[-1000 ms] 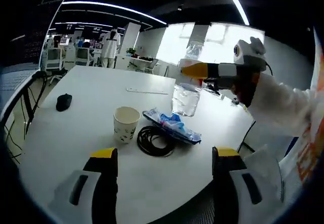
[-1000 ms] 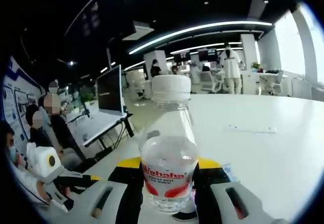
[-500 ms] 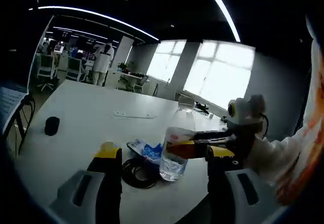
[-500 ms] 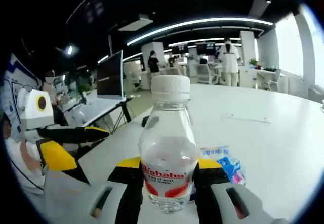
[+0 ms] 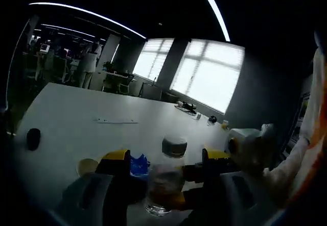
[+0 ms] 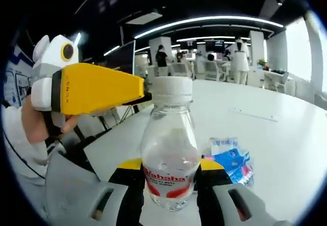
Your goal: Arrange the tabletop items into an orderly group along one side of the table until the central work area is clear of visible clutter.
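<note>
Firmly between right tongs (image 6: 168, 185), water bottle (image 6: 169, 154)

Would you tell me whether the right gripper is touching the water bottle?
Touching. In the right gripper view, the right gripper has its two jaws pressed against both sides of the water bottle, at its red label, holding it upright.
</note>
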Available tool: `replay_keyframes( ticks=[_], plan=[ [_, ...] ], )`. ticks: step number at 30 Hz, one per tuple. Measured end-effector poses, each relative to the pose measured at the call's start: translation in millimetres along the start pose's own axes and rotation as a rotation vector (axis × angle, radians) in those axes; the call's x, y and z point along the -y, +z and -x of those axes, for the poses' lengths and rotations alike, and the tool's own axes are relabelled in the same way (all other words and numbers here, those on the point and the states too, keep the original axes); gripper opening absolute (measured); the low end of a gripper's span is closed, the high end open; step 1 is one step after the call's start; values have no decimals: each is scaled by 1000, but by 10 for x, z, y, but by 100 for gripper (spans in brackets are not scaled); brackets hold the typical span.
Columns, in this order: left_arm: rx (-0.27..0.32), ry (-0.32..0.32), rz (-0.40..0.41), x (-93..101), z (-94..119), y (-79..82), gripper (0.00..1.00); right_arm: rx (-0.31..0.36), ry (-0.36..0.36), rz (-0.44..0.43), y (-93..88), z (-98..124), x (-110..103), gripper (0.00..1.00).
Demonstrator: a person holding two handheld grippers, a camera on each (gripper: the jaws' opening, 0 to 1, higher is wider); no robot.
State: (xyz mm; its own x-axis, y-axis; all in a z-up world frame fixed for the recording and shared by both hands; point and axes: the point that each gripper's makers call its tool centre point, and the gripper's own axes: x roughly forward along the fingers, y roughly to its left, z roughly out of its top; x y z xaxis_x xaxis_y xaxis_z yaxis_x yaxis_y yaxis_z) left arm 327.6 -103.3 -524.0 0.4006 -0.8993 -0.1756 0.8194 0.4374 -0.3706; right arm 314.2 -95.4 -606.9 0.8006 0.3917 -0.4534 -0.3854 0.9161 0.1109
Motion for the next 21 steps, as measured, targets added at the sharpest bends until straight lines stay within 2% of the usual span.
replay_keyframes(
  ticks=[3,7,9,10,11,12,15,19,21],
  plan=[
    [-62,-35,-6,67,-57,-89,46,-9,16,19,-25,-1,-51,37],
    [-81,-52,-7,117,-77,-150,38,-11,42,29,-33,2,-107,37],
    [-97,-51,-26,122,-59,-186,26,-9,50,37,-35,10,-144,38],
    [-85,-32,-80,65,-52,-162,25,-15,50,37,-53,13,-149,37],
    [-95,-44,-46,101,-43,-190,23,-17,56,40,-61,13,-158,38],
    [-111,-52,-53,90,-34,-209,23,-20,59,43,-72,14,-165,38],
    [-112,-69,-60,65,8,-218,21,-12,70,78,-85,16,-191,38],
    [-121,-124,-38,38,99,-201,20,5,102,110,-62,34,-254,38],
    [-136,-151,-56,56,133,-204,20,6,120,107,-56,30,-283,38]
  ],
)
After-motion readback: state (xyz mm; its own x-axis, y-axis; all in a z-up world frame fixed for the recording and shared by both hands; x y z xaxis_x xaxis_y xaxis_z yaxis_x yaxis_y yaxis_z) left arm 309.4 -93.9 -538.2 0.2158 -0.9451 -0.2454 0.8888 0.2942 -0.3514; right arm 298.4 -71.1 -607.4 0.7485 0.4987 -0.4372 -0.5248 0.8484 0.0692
